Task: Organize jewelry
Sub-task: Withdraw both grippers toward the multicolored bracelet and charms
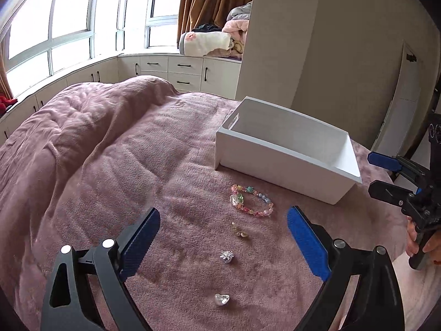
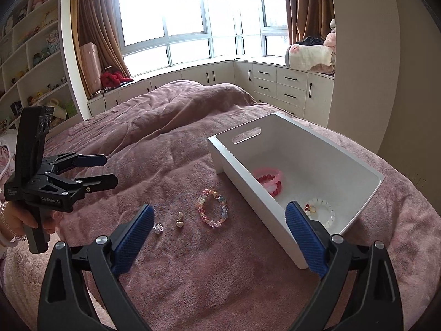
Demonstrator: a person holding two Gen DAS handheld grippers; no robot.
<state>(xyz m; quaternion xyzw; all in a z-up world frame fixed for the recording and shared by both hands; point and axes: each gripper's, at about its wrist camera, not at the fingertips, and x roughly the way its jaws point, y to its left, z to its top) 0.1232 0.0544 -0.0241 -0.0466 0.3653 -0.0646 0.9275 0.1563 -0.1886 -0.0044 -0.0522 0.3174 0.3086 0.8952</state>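
Note:
A multicolour bead bracelet [image 1: 252,201] [image 2: 212,208] lies on the pink blanket beside a white box [image 1: 275,162] [image 2: 248,184]. Trailing toward me from it are a small gold charm [image 1: 239,232] [image 2: 179,222], a silver flower piece [image 1: 226,256] [image 2: 158,227] and a pearly heart [image 1: 222,299]. Inside the box lie red and pink bead bracelets [image 2: 268,180] and a white bead bracelet [image 2: 321,213]. My left gripper [image 1: 223,211] [image 2: 110,169] hovers open over the loose pieces, holding nothing. My right gripper [image 2: 220,208] [image 1: 370,173] is open and empty above the bracelet and the box's near wall.
The pink blanket [image 1: 124,165] covers the bed, with a raised fold [image 2: 179,104] at the far side. White cabinets [image 2: 275,82] run under the window. A cream wall [image 1: 317,41] rises behind the box. A hand [image 2: 16,220] holds the left gripper's handle.

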